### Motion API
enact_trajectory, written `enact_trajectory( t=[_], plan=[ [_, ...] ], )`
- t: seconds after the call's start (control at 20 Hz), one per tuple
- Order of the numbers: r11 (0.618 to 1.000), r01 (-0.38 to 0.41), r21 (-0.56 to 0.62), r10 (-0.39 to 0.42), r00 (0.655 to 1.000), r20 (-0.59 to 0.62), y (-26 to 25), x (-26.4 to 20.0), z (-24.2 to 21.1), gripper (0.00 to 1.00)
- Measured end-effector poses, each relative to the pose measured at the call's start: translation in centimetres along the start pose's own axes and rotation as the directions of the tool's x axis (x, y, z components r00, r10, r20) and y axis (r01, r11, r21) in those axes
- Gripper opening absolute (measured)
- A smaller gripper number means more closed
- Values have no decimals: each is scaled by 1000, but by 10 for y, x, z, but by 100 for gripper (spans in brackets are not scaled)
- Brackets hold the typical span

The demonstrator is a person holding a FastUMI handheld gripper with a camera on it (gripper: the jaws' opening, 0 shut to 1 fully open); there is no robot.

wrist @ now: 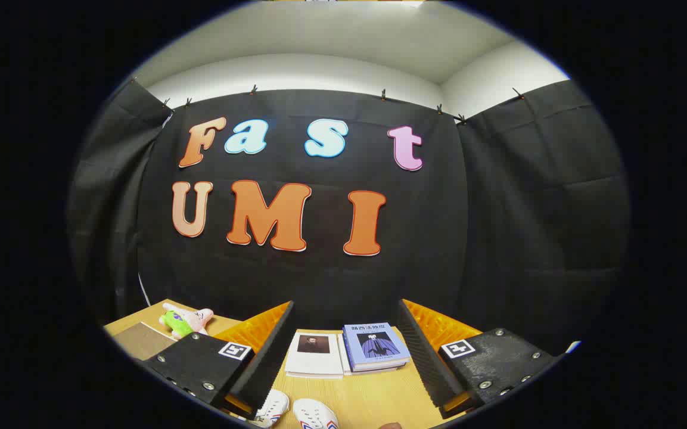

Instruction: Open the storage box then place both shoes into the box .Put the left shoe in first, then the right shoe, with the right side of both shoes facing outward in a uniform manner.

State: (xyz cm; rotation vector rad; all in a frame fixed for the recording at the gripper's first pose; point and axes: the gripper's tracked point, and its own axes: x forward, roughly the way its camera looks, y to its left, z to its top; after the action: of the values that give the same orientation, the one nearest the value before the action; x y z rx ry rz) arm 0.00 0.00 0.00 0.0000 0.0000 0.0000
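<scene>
My gripper (346,310) is held above the wooden table (373,396), its two fingers spread wide apart with nothing between them. Two white shoes (295,411) with red and blue stripes sit side by side on the table, low between the fingers and close under me; just their toe ends show. The left one (273,408) lies next to my left finger (266,357), the right one (316,413) beside it.
Beyond the shoes, two books lie side by side near the table's far edge: a white one (314,356) and a blue one (376,347) on a small stack. A pink and green plush toy (185,320) and a brown flat board (140,339) sit at the far left.
</scene>
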Motion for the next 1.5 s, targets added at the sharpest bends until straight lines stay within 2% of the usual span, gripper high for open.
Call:
enact_trajectory(
  t=[0.6,1.05,1.3,1.5],
  plan=[
    [1000,24,10,-24,1000,1,-14,1,3,100],
    [1000,9,5,-9,1000,-26,-9,1,-7,100],
    [997,-38,66,43,996,-73,4,1,-23,100],
    [969,-127,211,164,973,-165,32,1,-54,100]
  ],
)
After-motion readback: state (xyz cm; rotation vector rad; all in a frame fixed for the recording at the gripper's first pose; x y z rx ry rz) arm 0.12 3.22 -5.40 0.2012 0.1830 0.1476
